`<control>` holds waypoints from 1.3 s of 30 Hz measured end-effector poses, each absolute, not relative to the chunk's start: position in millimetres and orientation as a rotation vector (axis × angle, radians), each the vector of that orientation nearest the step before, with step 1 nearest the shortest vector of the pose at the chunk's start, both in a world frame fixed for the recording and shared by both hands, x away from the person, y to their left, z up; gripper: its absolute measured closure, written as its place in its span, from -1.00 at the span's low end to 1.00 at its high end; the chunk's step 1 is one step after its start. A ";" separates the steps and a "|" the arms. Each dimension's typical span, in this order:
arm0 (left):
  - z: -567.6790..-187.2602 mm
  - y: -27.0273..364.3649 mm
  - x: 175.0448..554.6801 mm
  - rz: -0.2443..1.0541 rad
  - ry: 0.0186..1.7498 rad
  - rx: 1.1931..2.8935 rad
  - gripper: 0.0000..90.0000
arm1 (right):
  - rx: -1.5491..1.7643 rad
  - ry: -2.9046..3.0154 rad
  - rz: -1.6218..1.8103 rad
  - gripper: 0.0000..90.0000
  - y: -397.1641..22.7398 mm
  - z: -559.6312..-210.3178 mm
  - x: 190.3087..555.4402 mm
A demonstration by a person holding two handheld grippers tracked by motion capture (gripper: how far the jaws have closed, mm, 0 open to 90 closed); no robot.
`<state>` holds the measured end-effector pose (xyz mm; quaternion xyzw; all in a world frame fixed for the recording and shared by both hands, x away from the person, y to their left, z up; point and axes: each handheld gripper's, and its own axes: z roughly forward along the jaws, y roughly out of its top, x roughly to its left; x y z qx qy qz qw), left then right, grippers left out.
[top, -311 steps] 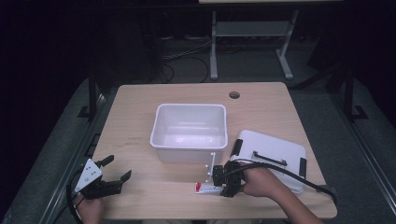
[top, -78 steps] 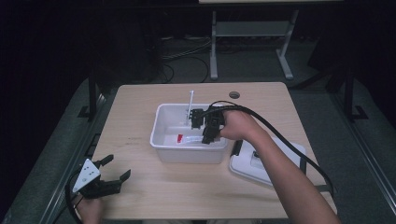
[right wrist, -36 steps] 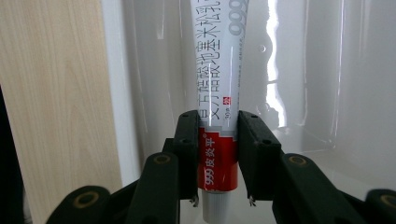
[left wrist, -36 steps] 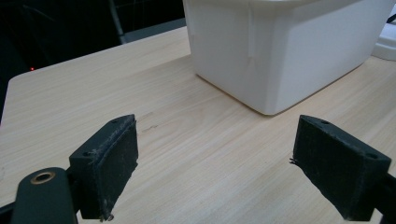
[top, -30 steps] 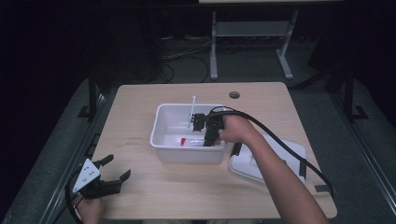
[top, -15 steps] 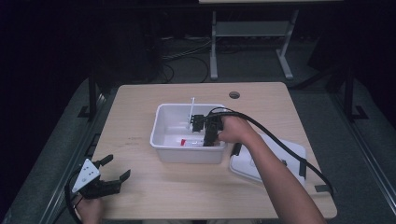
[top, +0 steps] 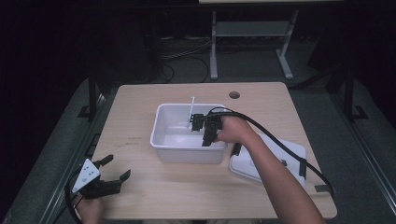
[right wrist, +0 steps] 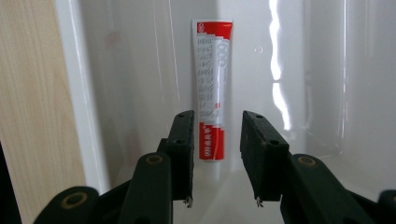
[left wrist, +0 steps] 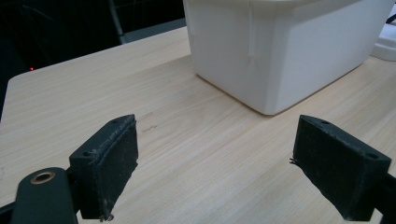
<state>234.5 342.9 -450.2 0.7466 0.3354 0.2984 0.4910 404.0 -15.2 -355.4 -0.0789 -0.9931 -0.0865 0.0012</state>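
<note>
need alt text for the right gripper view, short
The right gripper points into a white plastic bin, its two black jaws slightly apart and just opening, with nothing pressed between them. Beyond the jaws, a red-and-white tube lies on the bin's floor. A strip of wooden table runs along the left edge.

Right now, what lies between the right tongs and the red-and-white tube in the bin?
Nothing. In the right gripper view the red-and-white tube lies on the white plastic bin's floor just beyond the right tongs, its lower end showing through their gap.
</note>
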 end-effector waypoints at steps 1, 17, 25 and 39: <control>-450.2 342.9 234.6 0.725 0.814 1.813 -0.70 | -0.250 -3.120 -0.273 0.43 -15.6 -354.8 403.9; -450.4 341.6 234.8 0.721 0.813 1.814 -0.70 | -0.274 -3.145 -0.312 0.36 -24.6 -337.1 400.7; -450.4 341.2 235.0 0.721 0.811 1.818 -0.70 | -0.280 -3.156 -0.322 0.30 -28.8 -329.5 398.1; -450.3 340.8 235.1 0.724 0.808 1.824 -0.70 | -0.315 -3.170 -0.355 0.22 -38.9 -314.4 395.5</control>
